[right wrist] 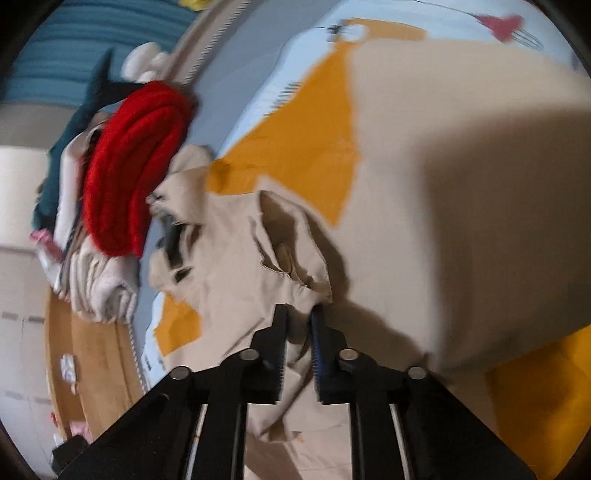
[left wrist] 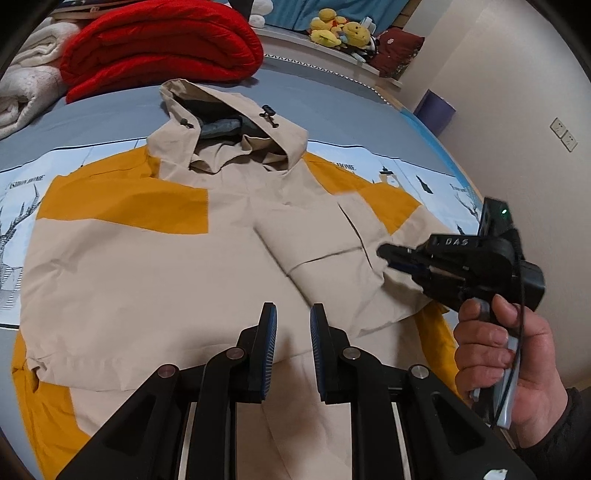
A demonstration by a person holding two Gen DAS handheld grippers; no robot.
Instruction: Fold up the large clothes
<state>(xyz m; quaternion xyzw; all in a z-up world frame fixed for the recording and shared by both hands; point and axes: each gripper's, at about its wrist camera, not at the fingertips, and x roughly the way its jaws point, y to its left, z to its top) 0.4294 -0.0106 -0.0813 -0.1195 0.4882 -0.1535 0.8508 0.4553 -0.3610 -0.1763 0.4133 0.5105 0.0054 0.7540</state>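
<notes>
A beige and mustard-yellow hooded jacket (left wrist: 155, 266) lies front up on the bed, hood (left wrist: 225, 122) toward the far side. Its right sleeve (left wrist: 354, 258) is folded in over the chest. My left gripper (left wrist: 293, 314) hovers over the jacket's lower middle, jaws apart and empty. My right gripper (left wrist: 388, 258) is at the folded sleeve's cuff on the right. In the right wrist view my right gripper (right wrist: 298, 314) has beige sleeve fabric (right wrist: 291, 291) pinched between its fingers, with the jacket (right wrist: 461, 203) beyond.
A red folded quilt (left wrist: 159, 48) and white blankets (left wrist: 26, 85) lie at the bed's far left. Yellow plush toys (left wrist: 340, 31) sit on the headboard ledge. A printed light-blue sheet (left wrist: 436, 181) covers the bed. A wall (left wrist: 517, 92) stands at the right.
</notes>
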